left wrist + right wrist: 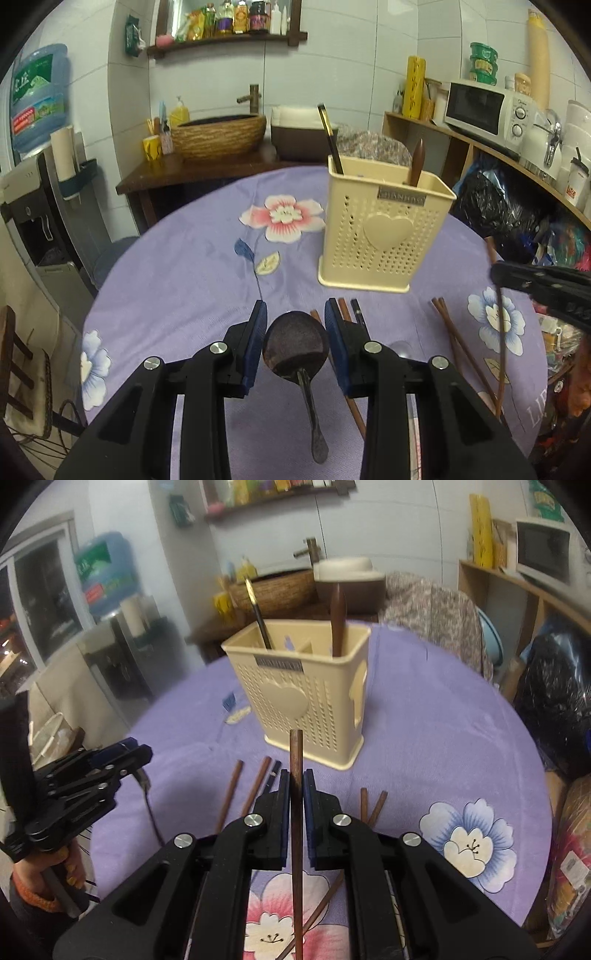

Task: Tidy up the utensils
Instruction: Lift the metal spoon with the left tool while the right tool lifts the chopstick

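A cream perforated utensil holder [380, 229] stands on the purple floral tablecloth; it also shows in the right wrist view [303, 690]. It holds a black chopstick [330, 138] and a brown utensil handle [417, 162]. My left gripper [295, 317] is open, its pads either side of a dark wooden spoon [295, 347] lying on the cloth. My right gripper [296, 779] is shut on a brown chopstick [296, 760], held above the table in front of the holder. Several loose brown chopsticks [231, 794] lie on the cloth.
A tiled wall with a shelf of bottles [229, 22] is behind. A basket sink [218, 134] stands on a dark counter. A microwave [484, 109] sits on a wooden shelf at right. A water dispenser [37, 96] stands at left. Black bags [498, 199] lie by the table's right edge.
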Motion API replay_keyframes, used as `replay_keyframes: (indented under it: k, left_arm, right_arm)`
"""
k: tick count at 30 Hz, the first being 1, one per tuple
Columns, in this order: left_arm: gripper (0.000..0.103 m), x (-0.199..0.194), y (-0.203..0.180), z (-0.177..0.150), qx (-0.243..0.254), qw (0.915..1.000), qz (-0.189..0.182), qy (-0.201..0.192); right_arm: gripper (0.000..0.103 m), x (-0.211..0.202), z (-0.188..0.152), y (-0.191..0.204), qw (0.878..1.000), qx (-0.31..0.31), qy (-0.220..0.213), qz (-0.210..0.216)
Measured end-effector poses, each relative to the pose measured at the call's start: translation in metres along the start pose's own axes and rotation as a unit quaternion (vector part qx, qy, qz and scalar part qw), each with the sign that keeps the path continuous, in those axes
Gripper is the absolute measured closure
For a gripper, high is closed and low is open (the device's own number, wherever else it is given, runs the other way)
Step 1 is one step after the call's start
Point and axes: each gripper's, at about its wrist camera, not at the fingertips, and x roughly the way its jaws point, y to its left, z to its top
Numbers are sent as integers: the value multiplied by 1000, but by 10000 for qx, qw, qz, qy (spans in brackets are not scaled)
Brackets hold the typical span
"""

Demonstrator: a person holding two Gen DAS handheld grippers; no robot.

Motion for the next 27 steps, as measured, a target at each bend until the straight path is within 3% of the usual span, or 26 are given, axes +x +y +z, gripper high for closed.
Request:
replay_keyframes:
  k: [9,27]
  left_arm:
    - [70,-5,10,2,-205,9997,-24,-138]
    - [71,-7,14,14,-223,9992,-221,-239]
  right_arm:
    - [95,-53,9,14,9986,-116,-503,74]
    - [95,-62,19,21,9978,-225,-627,64]
